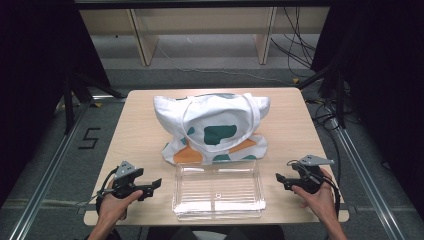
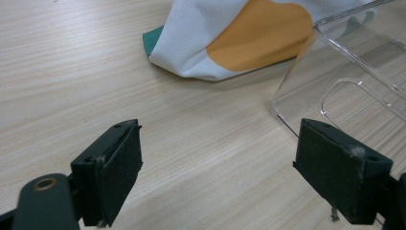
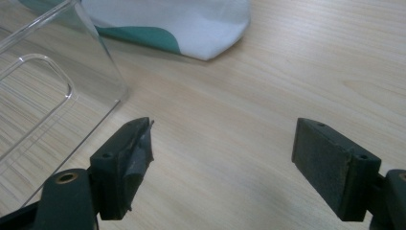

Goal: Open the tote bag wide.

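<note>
Across the middle of the high view sits a light wood desk (image 1: 135,130) on a metal frame, grey floor around it, dark curtains at both sides, pale shelving legs and loose cables along the top of the frame. Lower left, the left hand-held gripper (image 1: 155,183) rests near the front edge, jaws wide apart, nothing between them. Centre bottom there's a clear plastic tray (image 1: 218,190), and just behind it a white cloth bag (image 1: 212,127) with green and orange patches. Lower right, the right hand-held gripper (image 1: 279,179) is also spread apart and empty.

The left gripper view gets the wood grain up close, plus the bag's orange patch (image 2: 258,36) at upper middle and the tray's corner at right. The right gripper view shows the tray's wall at left and the bag's green-edged corner at the top.
</note>
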`<action>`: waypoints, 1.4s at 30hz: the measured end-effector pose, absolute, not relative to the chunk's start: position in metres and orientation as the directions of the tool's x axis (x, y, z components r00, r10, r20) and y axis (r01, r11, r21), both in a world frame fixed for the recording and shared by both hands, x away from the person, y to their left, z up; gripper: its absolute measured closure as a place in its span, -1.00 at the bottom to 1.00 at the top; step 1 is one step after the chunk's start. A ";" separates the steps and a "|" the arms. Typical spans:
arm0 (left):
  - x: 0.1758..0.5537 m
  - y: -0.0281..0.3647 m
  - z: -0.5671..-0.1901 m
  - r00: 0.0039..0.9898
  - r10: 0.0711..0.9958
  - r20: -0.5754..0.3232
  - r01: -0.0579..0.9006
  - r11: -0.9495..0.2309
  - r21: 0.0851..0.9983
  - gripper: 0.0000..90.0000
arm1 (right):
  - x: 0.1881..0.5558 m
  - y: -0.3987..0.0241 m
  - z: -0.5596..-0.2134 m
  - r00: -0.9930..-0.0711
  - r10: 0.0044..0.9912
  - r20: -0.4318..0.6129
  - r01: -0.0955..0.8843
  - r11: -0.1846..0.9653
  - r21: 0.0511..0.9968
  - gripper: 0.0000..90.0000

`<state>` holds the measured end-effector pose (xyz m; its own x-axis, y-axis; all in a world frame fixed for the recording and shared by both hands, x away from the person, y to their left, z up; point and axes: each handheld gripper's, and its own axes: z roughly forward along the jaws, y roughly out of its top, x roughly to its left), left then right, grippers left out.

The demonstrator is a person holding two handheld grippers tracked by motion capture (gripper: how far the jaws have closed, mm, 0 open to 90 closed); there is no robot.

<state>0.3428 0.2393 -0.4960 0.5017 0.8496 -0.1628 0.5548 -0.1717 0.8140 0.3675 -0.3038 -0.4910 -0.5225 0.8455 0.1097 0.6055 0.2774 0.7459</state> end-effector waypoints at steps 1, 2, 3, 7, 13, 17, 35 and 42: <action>0.343 0.239 -0.496 0.496 0.853 -0.162 0.558 -0.170 0.812 -0.66 | 0.367 -0.304 -0.491 -0.511 0.852 0.116 0.620 0.272 0.736 -0.50; 0.343 0.239 -0.496 0.496 0.853 -0.162 0.558 -0.170 0.812 -0.66 | 0.368 -0.304 -0.492 -0.521 0.847 0.104 0.609 0.284 0.740 -0.50; 0.342 0.239 -0.496 0.496 0.853 -0.161 0.555 -0.169 0.814 -0.66 | 0.368 -0.305 -0.492 -0.520 0.850 0.087 0.597 0.288 0.749 -0.50; 0.343 0.239 -0.496 0.499 0.852 -0.159 0.553 -0.172 0.815 -0.66 | 0.368 -0.304 -0.491 -0.517 0.848 0.115 0.611 0.272 0.744 -0.50; 0.342 0.239 -0.495 0.500 0.852 -0.159 0.552 -0.171 0.816 -0.66 | 0.368 -0.304 -0.491 -0.511 0.854 0.093 0.604 0.280 0.746 -0.50; 0.342 0.238 -0.495 0.497 0.853 -0.157 0.552 -0.171 0.817 -0.66 | 0.368 -0.304 -0.489 -0.514 0.852 0.102 0.609 0.278 0.743 -0.51; 0.343 0.238 -0.496 0.496 0.853 -0.160 0.552 -0.168 0.817 -0.66 | 0.366 -0.292 -0.452 -0.564 0.826 -0.009 0.509 0.356 0.783 -0.55; 0.342 0.239 -0.495 0.501 0.853 -0.148 0.545 -0.178 0.819 -0.66 | 0.378 -0.279 -0.410 -0.610 0.792 -0.025 0.432 0.359 0.827 -0.45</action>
